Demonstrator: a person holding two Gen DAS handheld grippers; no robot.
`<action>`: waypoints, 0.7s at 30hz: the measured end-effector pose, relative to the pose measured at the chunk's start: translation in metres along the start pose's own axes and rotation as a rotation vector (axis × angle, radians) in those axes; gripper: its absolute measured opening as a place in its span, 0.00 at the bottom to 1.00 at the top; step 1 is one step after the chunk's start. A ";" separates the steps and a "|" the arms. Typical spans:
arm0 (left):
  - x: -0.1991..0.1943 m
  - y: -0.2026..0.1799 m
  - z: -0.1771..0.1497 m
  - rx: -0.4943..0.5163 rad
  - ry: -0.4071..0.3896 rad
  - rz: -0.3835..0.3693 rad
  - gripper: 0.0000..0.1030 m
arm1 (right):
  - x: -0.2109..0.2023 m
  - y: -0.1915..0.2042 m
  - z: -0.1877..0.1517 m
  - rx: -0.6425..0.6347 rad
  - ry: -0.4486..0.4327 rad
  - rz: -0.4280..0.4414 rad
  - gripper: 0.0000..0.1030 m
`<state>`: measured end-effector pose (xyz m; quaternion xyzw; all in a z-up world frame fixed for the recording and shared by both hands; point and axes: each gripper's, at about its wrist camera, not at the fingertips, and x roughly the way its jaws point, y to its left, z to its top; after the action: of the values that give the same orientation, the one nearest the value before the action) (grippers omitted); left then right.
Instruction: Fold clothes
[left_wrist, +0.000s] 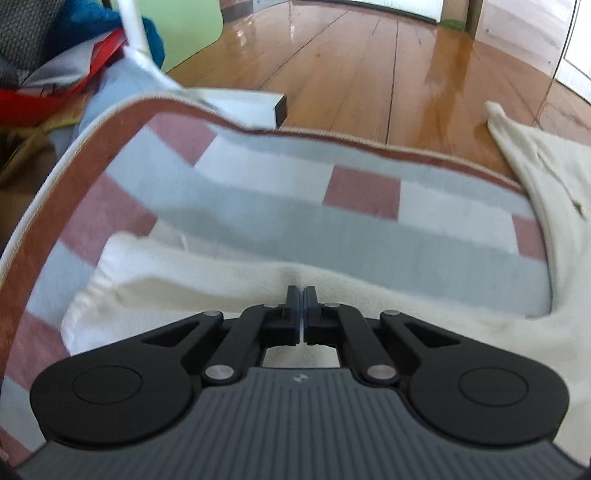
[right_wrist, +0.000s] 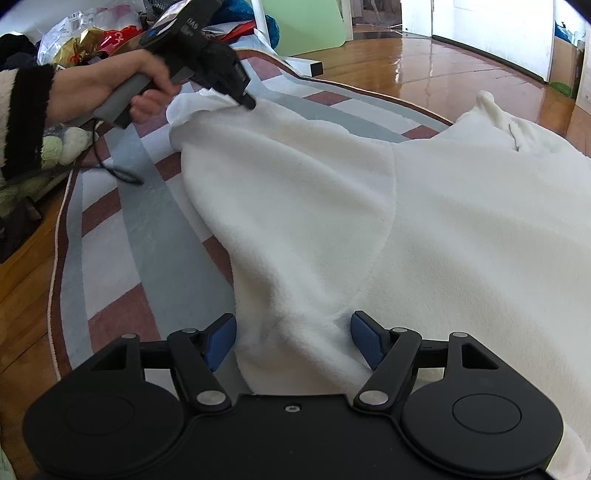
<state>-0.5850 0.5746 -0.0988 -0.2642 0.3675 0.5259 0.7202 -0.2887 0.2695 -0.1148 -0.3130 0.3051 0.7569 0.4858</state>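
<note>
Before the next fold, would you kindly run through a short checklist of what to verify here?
1. Left gripper shut on the white fleece garment: ok, fingers closed at its far edge.
2. Right gripper gripping: not ok, fingers open with a fleece fold between them.
3. Garment lies on the striped rug: ok.
4. Garment flat: not ok, bunched at the far right.
5. Black cord clear of garment: ok, lying on the rug beside it.
</note>
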 end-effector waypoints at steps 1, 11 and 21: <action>0.000 -0.002 0.005 0.007 -0.015 0.009 0.01 | 0.000 0.000 0.000 0.006 -0.004 0.002 0.73; 0.003 -0.043 -0.012 0.141 -0.228 0.186 0.11 | -0.007 -0.003 -0.001 0.044 -0.025 0.141 0.61; -0.045 0.087 -0.066 -0.478 -0.103 0.081 0.54 | 0.003 0.028 0.002 -0.159 0.076 0.042 0.65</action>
<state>-0.6924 0.5252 -0.1008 -0.3850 0.2056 0.6391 0.6333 -0.3159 0.2632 -0.1110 -0.3724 0.2688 0.7763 0.4317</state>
